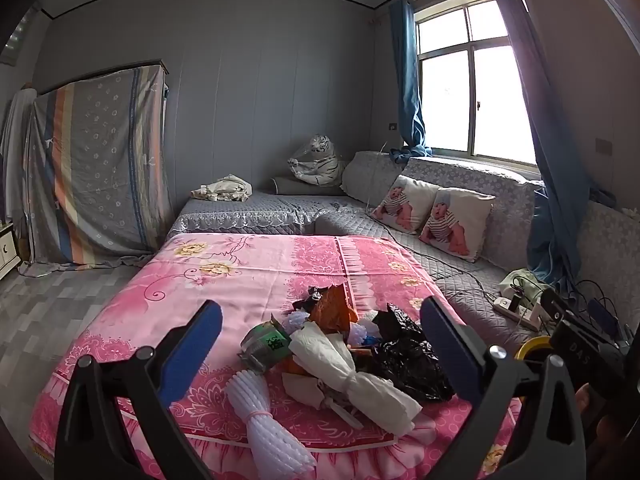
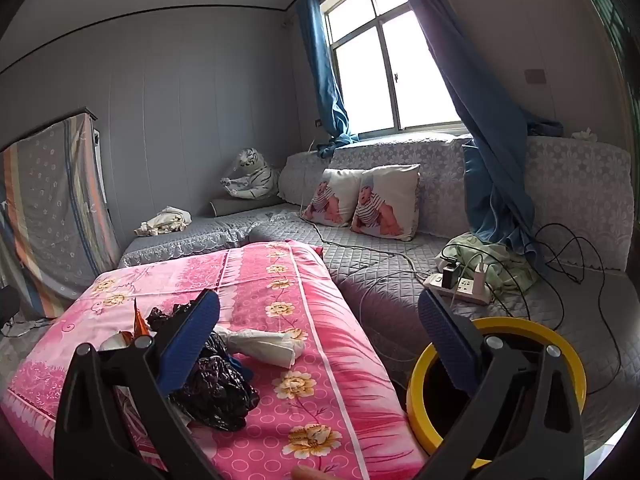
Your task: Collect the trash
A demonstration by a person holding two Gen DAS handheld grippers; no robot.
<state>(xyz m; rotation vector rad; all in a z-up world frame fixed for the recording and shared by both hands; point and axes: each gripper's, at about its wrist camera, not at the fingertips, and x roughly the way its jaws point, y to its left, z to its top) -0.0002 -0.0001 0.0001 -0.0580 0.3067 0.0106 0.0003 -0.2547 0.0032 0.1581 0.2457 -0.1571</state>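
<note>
A heap of trash lies on the pink flowered cloth (image 1: 256,264): a crumpled black plastic bag (image 1: 404,356), a twisted white paper wad (image 1: 348,376), a white foam net sleeve (image 1: 264,424), a green-labelled can (image 1: 266,346) and an orange wrapper (image 1: 332,306). My left gripper (image 1: 320,340) is open above the heap, empty. My right gripper (image 2: 320,336) is open and empty; the black bag (image 2: 216,392) and white wad (image 2: 268,344) lie near its left finger. A yellow-rimmed bin (image 2: 500,384) stands below its right finger; its rim also shows in the left wrist view (image 1: 532,346).
A grey quilted sofa (image 2: 400,264) runs behind and to the right, with two baby-print cushions (image 2: 360,200), a power strip (image 2: 460,286) with cables, a green cloth (image 2: 488,256) and a plush tiger (image 2: 252,180). Blue curtains (image 2: 480,160) hang at the window.
</note>
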